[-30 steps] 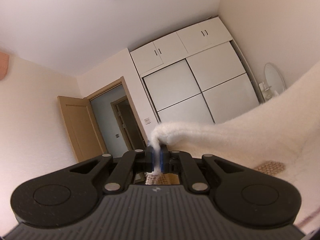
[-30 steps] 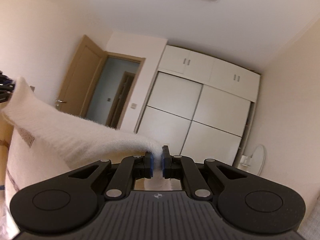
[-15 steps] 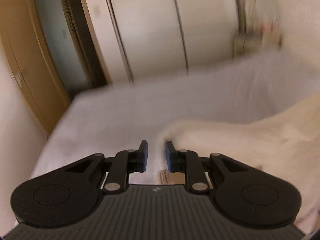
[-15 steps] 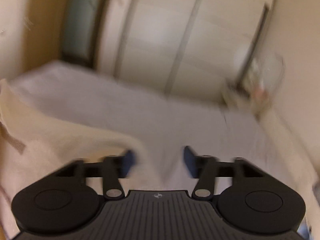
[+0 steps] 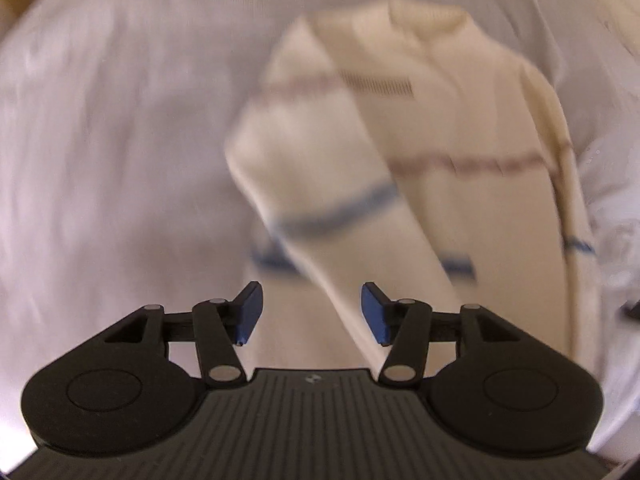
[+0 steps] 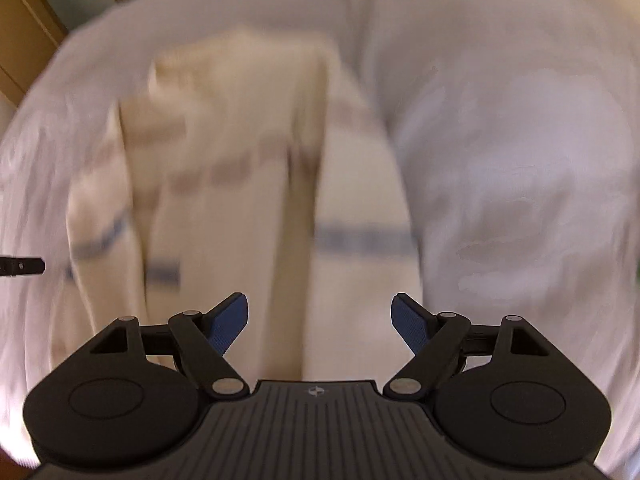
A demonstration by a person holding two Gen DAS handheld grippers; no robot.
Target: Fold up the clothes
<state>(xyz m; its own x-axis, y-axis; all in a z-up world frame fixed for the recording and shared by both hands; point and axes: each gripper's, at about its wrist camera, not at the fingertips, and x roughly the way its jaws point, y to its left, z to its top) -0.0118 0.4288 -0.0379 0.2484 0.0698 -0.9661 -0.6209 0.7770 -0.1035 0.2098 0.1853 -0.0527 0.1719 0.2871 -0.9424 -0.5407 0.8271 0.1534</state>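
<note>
A cream knit sweater (image 5: 432, 128) with thin brown and blue stripes lies spread on the white bed sheet (image 5: 112, 128), its sleeves folded across the body. My left gripper (image 5: 311, 314) hovers over its lower part, jaws opening, with sweater fabric seen between them but the blue pads off it. The same sweater (image 6: 248, 168) fills the middle of the blurred right wrist view. My right gripper (image 6: 320, 322) hangs above its hem, jaws opening wide, gripping nothing.
The white sheet (image 6: 512, 168) stretches wide to the right of the sweater. A wooden door frame (image 6: 24, 32) shows at the upper left. The tip of the other gripper (image 6: 22, 266) pokes in at the left edge.
Both grippers let go of the sweater's corners and opened. The views tipped down from the wardrobe and ceiling to the bed, where the sweater now lies.
</note>
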